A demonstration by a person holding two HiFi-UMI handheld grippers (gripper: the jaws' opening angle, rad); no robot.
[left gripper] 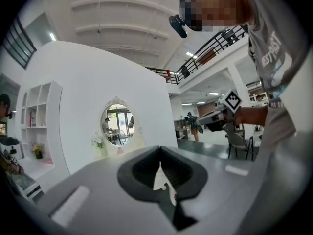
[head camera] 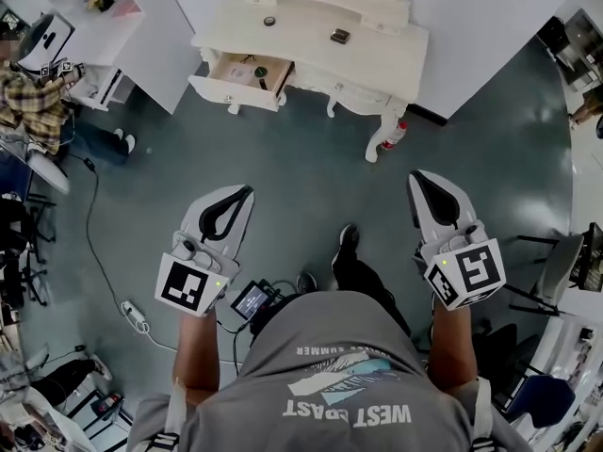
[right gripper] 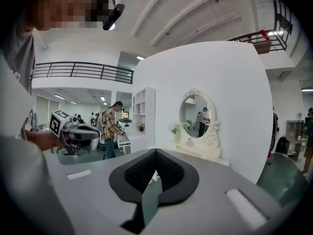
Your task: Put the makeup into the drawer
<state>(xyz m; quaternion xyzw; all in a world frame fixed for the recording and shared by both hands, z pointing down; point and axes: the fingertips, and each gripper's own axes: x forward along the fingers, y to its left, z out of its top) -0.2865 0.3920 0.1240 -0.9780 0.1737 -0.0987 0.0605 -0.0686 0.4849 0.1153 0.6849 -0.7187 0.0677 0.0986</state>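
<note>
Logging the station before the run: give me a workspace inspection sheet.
Surface: white dressing table across the floor, left drawer open.
Job's things: dark compact and small round item on the tabletop; dark item in the drawer.
Clutter: bottle on the floor by a table leg.
Grippers: left gripper and right gripper shut, empty.
Cables: cable across the floor to a power strip.
Surroundings: shelf unit and a person in plaid at left.

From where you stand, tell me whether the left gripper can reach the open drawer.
Probably not yet. The left gripper, jaws shut and empty, hangs well short of the open drawer, with only floor between them. Nothing blocks the way, so stepping closer should do.
</note>
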